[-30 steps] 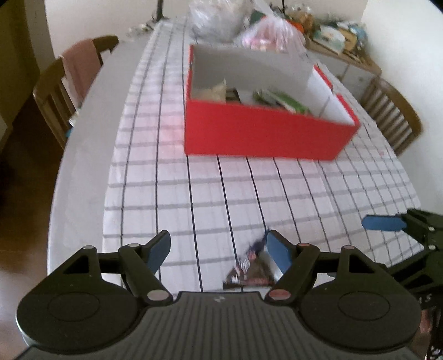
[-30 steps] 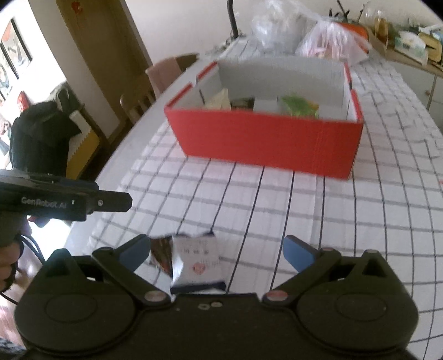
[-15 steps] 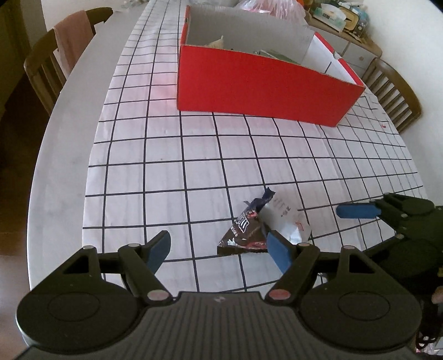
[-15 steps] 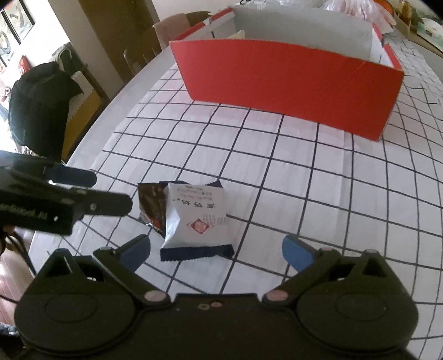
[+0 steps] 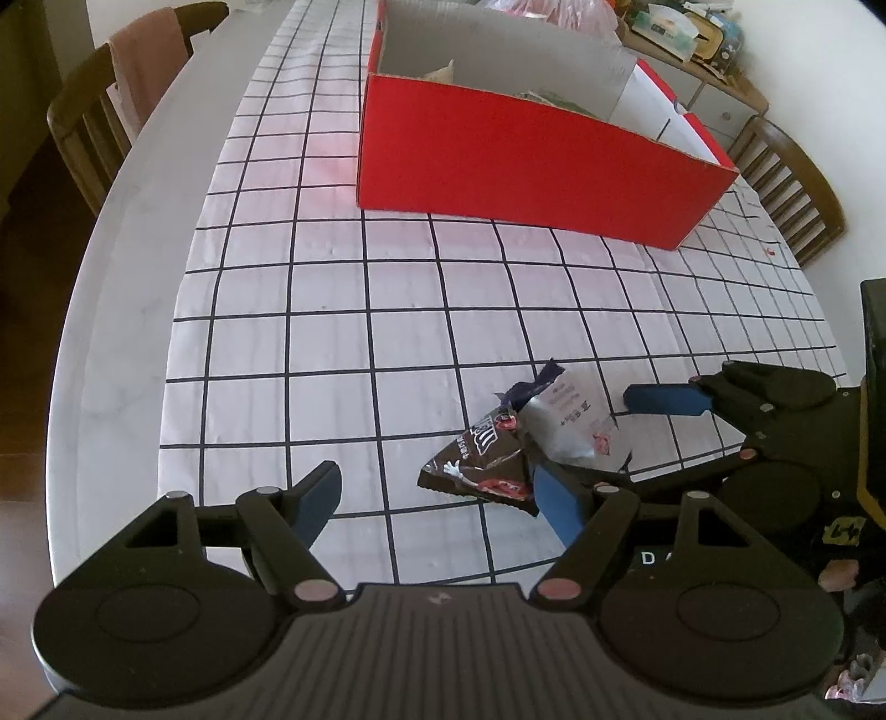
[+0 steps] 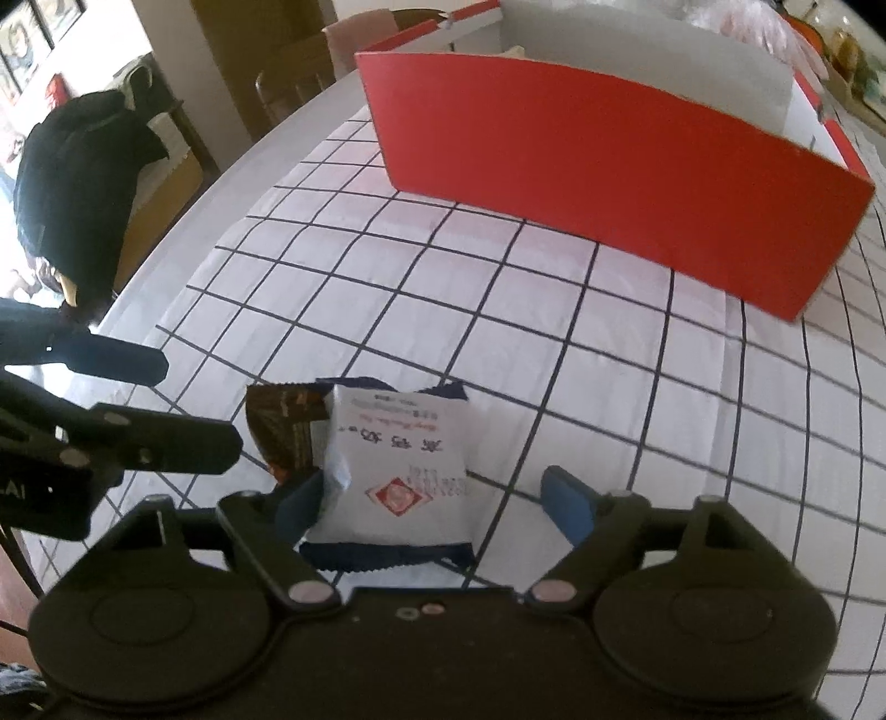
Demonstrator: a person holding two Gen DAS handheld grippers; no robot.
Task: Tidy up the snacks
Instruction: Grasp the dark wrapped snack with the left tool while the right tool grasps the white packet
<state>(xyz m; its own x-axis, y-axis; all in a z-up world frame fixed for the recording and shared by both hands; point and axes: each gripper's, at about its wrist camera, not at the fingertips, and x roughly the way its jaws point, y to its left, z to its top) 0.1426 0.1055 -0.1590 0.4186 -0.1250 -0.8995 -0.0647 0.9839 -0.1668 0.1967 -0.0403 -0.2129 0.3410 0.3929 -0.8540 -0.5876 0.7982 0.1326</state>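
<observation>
Item 1: white snack packet (image 6: pixel 396 476), silver-white wrapper with dark blue crimped ends, lying flat on the checked tablecloth (image 5: pixel 332 310) near the table's front edge. It sits between the fingers of the right gripper (image 6: pixel 437 501), which are spread wide, one blue pad at each side, not yet pinching.

Item 2: brown chocolate packet (image 5: pixel 482 462), partly tucked under the white packet's left side, touching it. The left gripper (image 5: pixel 437 495) is spread wide and empty; its right pad sits just beside this packet.

Item 3: red box (image 5: pixel 531 166), open-topped, well apart at the far side of the cloth; likely destination.

Handling note: the step in hand appears to be the pickup of the white packet. Best done by centring the pads on its puffed body, closing gently, and lifting straight so the brown packet is not dragged along.

Not determinable: the box's contents, mostly hidden by its front wall; the brown packet's overlapped portion; small print on both wrappers; whether the right gripper's left pad touches the wrapper.

Surrounds: wooden chairs (image 5: pixel 94 122), cluttered sideboard (image 5: pixel 692 50).
</observation>
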